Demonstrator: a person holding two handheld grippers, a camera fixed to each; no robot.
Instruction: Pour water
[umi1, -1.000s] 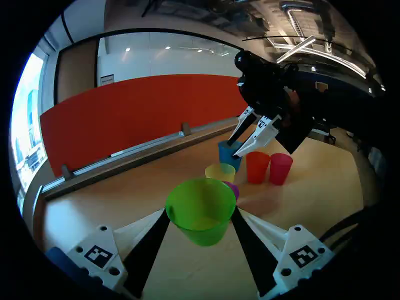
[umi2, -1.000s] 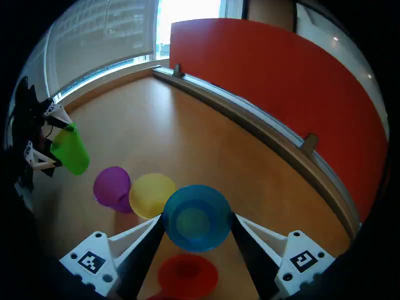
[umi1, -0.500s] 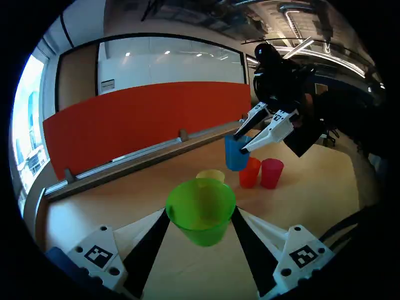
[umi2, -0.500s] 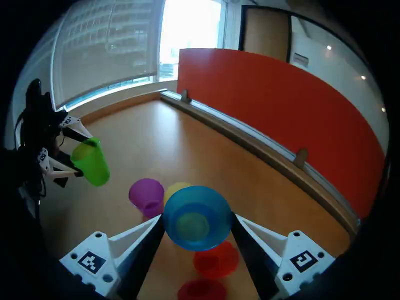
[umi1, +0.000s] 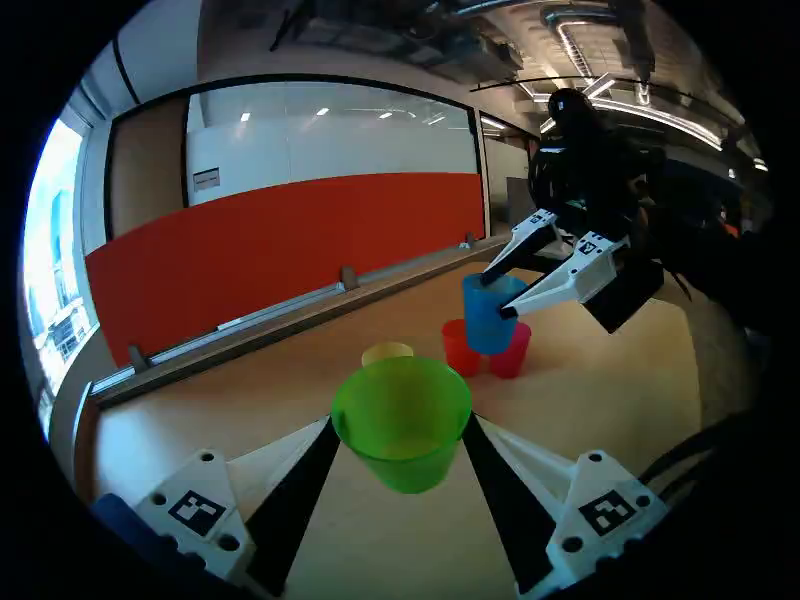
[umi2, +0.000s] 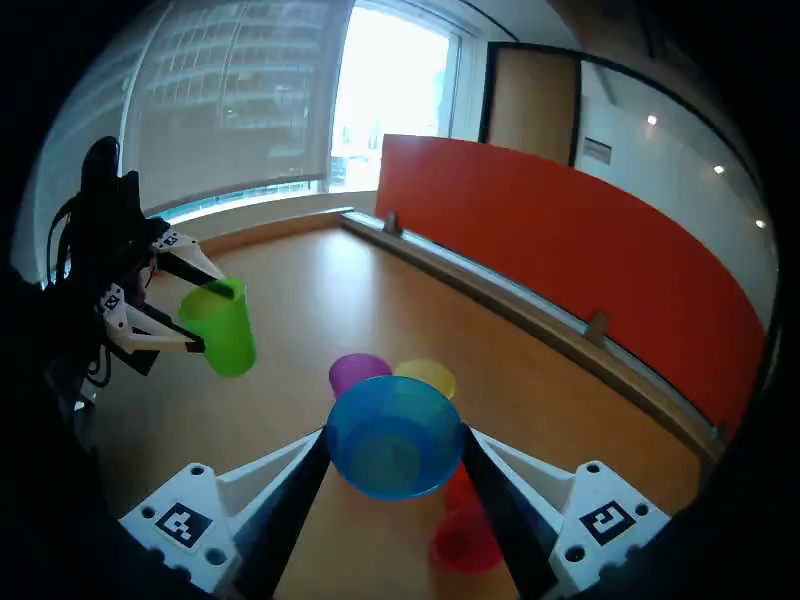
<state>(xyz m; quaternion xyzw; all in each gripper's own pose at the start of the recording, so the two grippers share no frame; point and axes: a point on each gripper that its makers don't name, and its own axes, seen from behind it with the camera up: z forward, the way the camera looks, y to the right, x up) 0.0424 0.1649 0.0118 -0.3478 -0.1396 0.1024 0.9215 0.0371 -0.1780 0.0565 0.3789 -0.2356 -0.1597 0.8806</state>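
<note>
My left gripper (umi1: 400, 440) is shut on a green cup (umi1: 402, 420), held upright above the wooden table (umi1: 620, 370). The same green cup (umi2: 220, 325) and left gripper (umi2: 195, 310) show at the left of the right gripper view. A blue cup (umi2: 393, 448) sits between the fingers of my right gripper (umi2: 393, 455), also upright and lifted. In the left gripper view the blue cup (umi1: 490, 312) hangs in the right gripper (umi1: 505, 295) over the cups on the table. I cannot make out water in either cup.
On the table stand a yellow cup (umi1: 387, 353), an orange-red cup (umi1: 459, 346) and a pink cup (umi1: 512, 352). A purple cup (umi2: 357, 372) stands beside the yellow cup (umi2: 425, 378). A red partition wall (umi1: 280, 240) runs along the table's far edge.
The right gripper has lifted the blue cup off the table and carried it up, away from the group of cups. The left gripper keeps the green cup steady and has turned a little.
</note>
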